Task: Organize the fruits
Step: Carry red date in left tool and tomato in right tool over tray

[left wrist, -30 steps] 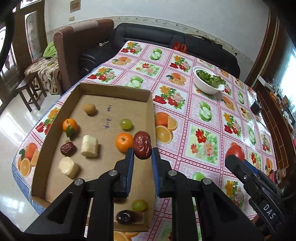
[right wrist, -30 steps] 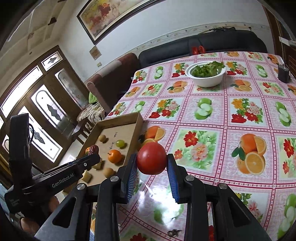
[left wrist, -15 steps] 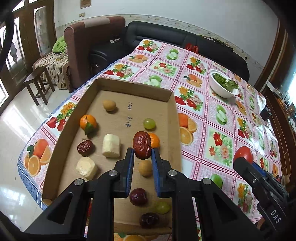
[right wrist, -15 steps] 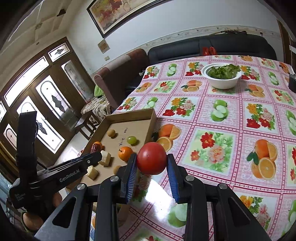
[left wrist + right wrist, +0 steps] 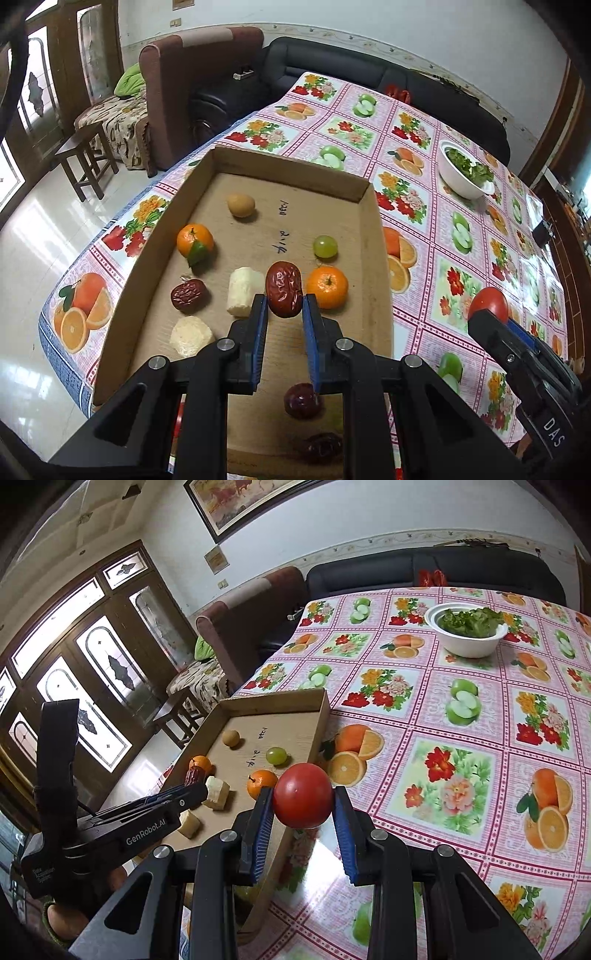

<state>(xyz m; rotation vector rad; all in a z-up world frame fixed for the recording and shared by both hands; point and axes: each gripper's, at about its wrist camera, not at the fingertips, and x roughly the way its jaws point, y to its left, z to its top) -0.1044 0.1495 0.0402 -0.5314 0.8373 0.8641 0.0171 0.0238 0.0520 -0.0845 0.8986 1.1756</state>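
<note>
A white bowl of green leaves point(image 5: 468, 635) sits on the fruit-print tablecloth point(image 5: 461, 746). Behind the table is a black sofa point(image 5: 332, 79). A brown armchair point(image 5: 192, 81) and a small wooden stool point(image 5: 86, 158) stand near the glass doors point(image 5: 74, 686).

Home living room: sofa point(image 5: 436, 572), armchair point(image 5: 199, 92).

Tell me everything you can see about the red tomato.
The tomato is round, smooth and glossy, evenly red, with no stem showing. It is clamped between the blue pads of the right gripper, held above the tablecloth beside the cardboard tray's right wall. Only the pads touch it.
</note>
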